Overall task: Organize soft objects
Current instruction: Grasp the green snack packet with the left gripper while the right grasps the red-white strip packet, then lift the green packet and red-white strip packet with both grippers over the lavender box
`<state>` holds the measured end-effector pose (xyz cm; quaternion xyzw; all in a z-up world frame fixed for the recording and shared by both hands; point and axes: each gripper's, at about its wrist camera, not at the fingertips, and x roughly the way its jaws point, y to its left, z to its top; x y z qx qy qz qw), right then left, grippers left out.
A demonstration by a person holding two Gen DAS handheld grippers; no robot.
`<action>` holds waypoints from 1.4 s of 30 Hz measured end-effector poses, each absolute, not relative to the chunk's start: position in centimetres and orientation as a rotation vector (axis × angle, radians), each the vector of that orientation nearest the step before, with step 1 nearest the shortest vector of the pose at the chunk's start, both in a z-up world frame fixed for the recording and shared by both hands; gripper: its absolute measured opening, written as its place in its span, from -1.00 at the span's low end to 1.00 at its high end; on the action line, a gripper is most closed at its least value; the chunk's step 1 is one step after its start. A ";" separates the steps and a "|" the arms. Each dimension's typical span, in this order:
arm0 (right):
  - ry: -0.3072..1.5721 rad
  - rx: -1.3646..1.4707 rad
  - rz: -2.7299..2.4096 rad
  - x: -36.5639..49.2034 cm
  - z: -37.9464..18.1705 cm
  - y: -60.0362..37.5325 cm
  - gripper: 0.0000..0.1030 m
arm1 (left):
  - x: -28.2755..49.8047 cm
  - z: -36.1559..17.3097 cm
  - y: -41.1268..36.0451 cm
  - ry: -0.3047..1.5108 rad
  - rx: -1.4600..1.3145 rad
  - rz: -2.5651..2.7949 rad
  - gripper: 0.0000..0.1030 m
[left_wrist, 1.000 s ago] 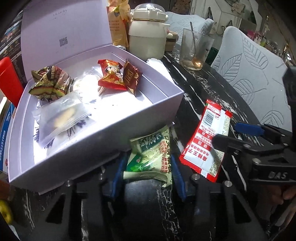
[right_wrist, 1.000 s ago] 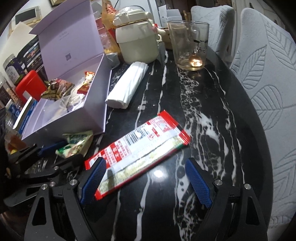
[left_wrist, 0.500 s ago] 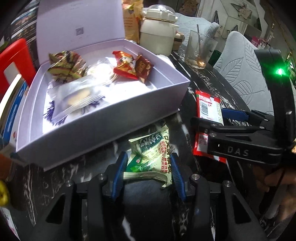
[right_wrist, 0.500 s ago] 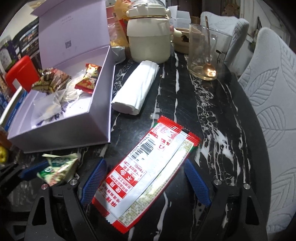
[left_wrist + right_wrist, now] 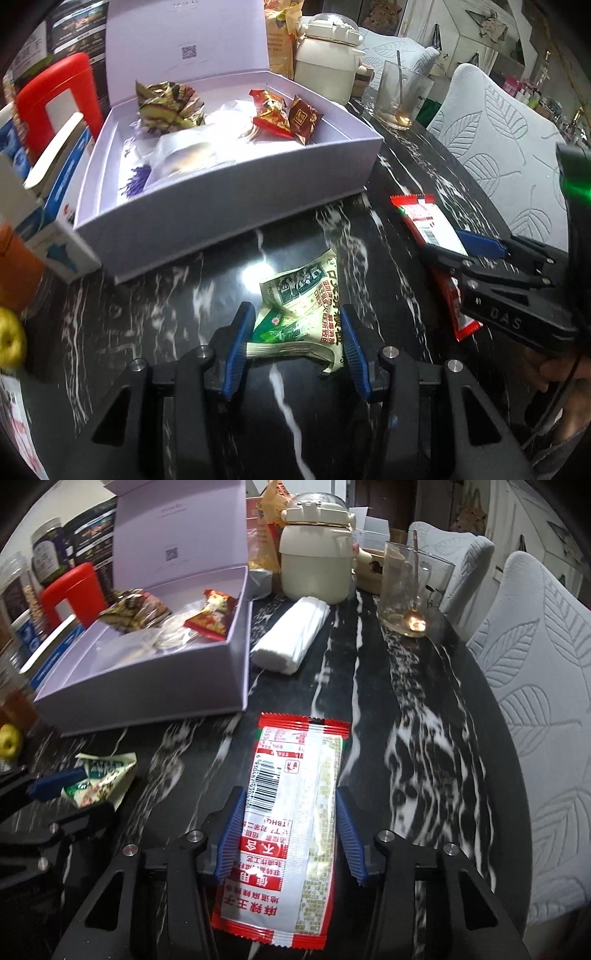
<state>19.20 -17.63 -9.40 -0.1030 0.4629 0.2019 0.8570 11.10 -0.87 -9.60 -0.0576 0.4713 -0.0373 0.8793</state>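
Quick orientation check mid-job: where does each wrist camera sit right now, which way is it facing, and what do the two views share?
Left wrist: on the left gripper, low over the table, facing the lavender box; its fingers straddle the green packet; the right gripper's body shows at right.
Right wrist: on the right gripper, facing the glass; its fingers flank the red packet.
Shared: box, both packets, glass, cream pot.

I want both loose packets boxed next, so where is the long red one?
The red packet lies flat on the black table, between the right gripper fingers, just right of the lavender box.
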 end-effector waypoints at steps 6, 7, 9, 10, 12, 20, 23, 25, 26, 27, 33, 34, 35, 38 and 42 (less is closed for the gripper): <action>0.981 -0.216 0.437 15.7 -9.2 -18.3 -0.08 | 8.5 -9.6 -0.9 0.986 -0.130 -0.080 -0.10; 0.985 -0.219 0.443 15.1 -9.2 -18.4 -0.08 | 8.2 -9.6 -1.0 0.986 -0.131 -0.080 -0.10; 0.991 -0.210 0.451 14.2 -9.1 -18.7 -0.09 | 7.3 -9.6 -0.9 0.988 -0.136 -0.081 -0.10; 0.993 -0.203 0.454 13.7 -9.0 -18.8 -0.09 | 6.9 -9.5 -0.8 0.990 -0.135 -0.082 -0.10; 0.997 -0.193 0.462 12.6 -9.0 -19.0 -0.08 | 6.3 -9.5 -0.7 0.991 -0.136 -0.083 -0.10; 1.008 -0.169 0.463 9.5 -8.9 -19.2 0.16 | 4.0 -9.4 -0.6 1.006 -0.123 -0.102 -0.10; 1.014 -0.150 0.437 8.9 -8.9 -19.4 0.34 | 3.3 -9.4 -0.6 1.012 -0.120 -0.108 -0.10; 1.012 -0.156 0.434 8.4 -8.9 -19.4 0.45 | 3.0 -9.4 -0.5 1.014 -0.117 -0.112 -0.10; 1.010 -0.159 0.438 8.3 -8.9 -19.4 0.51 | 2.9 -9.5 -0.4 1.014 -0.117 -0.110 -0.10; 1.009 -0.162 0.445 8.1 -9.0 -19.3 0.62 | 2.9 -9.5 -0.3 1.013 -0.119 -0.107 -0.10; 1.005 -0.130 0.441 7.9 -9.1 -19.5 0.76 | 3.1 -9.6 -0.3 1.012 -0.107 -0.088 -0.09; 1.004 -0.128 0.436 7.9 -9.1 -19.5 0.76 | 3.3 -9.6 -0.3 1.010 -0.105 -0.087 -0.09; 1.003 -0.128 0.431 8.0 -9.2 -19.5 0.78 | 3.4 -9.6 -0.3 1.007 -0.104 -0.086 -0.09; 0.999 -0.139 0.404 8.2 -9.4 -19.4 0.80 | 3.5 -9.6 -0.2 1.000 -0.105 -0.088 -0.08; 1.000 -0.167 0.374 8.4 -9.5 -19.2 0.74 | 3.6 -9.7 -0.1 0.992 -0.110 -0.085 -0.08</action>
